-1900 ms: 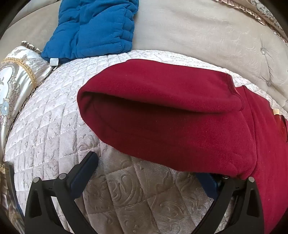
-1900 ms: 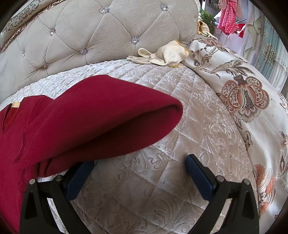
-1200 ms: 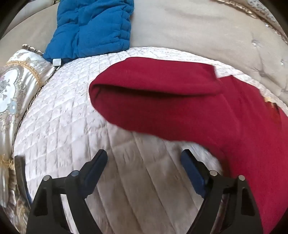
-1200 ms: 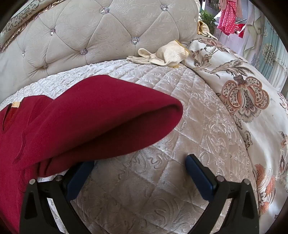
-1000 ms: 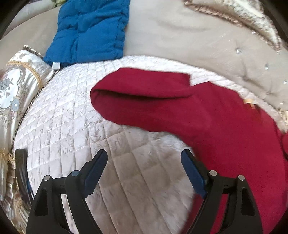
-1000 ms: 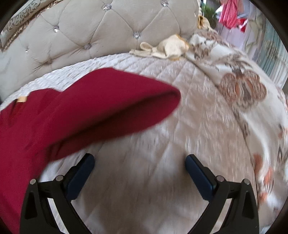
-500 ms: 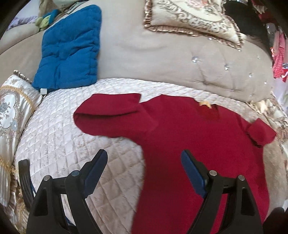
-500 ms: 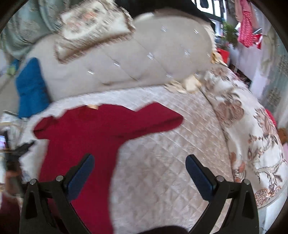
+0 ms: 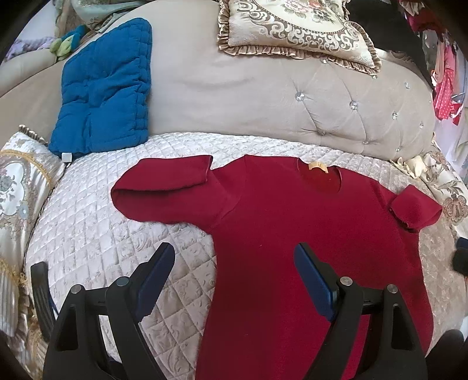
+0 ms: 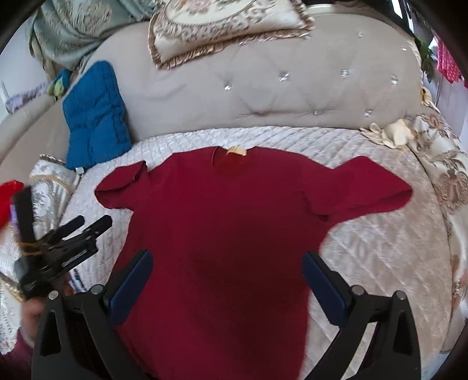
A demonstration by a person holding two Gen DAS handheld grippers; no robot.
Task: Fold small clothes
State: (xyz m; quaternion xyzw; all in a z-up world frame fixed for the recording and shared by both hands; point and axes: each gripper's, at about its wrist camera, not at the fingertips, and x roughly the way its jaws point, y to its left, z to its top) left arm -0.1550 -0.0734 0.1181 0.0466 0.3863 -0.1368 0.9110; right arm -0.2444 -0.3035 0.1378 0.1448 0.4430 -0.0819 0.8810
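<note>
A dark red sweater lies flat and face up on the quilted bedspread, collar with a tan label toward the headboard. Each sleeve is folded back on itself, the left one and the right one. My left gripper hovers open above the sweater's left side, holding nothing. My right gripper hangs open over the sweater's lower body, also empty. In the right wrist view the left gripper shows at the left edge, held by a hand.
A tufted beige headboard rises behind the bed. A blue quilted cushion leans on it at left, an ornate pillow sits on top. Pale gloves lie at the far right corner. Floral bedding borders the right side.
Both grippers have pulled back and risen from the folded sleeves, so the whole sweater is now in view. The sleeves stay folded where they lay.
</note>
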